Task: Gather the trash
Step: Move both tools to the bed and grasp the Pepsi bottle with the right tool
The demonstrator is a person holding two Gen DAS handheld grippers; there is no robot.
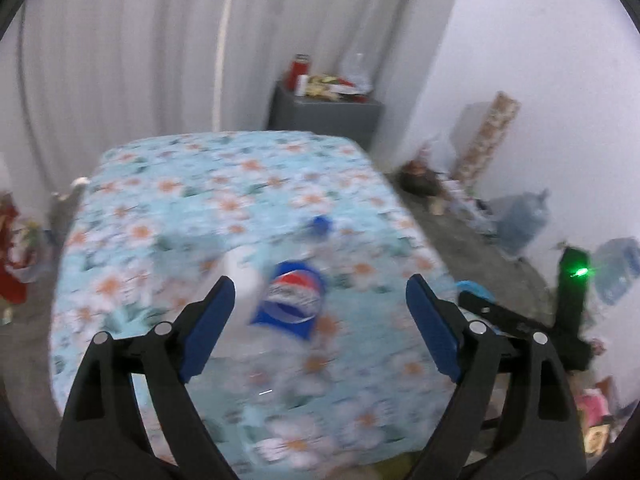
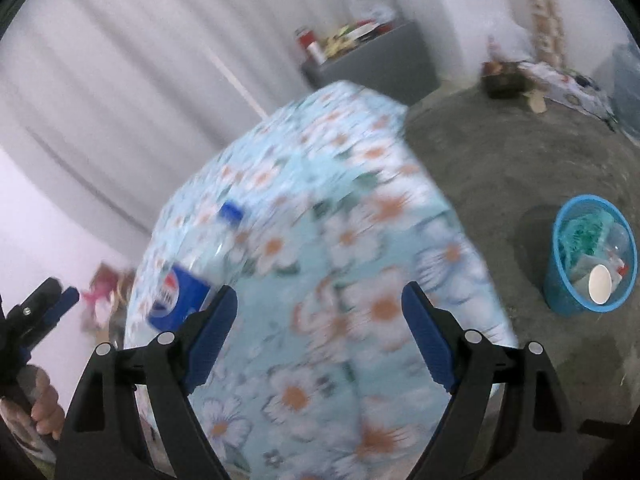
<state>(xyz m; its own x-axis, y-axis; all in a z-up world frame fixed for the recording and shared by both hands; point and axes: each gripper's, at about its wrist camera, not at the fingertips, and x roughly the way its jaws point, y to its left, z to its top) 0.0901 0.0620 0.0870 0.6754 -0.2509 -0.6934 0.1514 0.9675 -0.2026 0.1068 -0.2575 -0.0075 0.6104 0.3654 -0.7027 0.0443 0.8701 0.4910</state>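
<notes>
Both grippers, left (image 1: 320, 304) and right (image 2: 320, 312), tilt down, wide open, empty, above a floral surface (image 1: 240, 184); bottle (image 1: 294, 300) below, bin (image 2: 560, 292) on floor.

My left gripper (image 1: 320, 300) hangs angled downward with its blue-padded jaws spread wide and nothing between them; my right gripper (image 2: 320, 308) matches it, jaws wide and empty; my left hand (image 2: 44, 408) grips its handle.

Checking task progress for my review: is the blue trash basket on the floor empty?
No: in the right wrist view the blue basket on the floor already holds a white paper cup and other scraps.
</notes>
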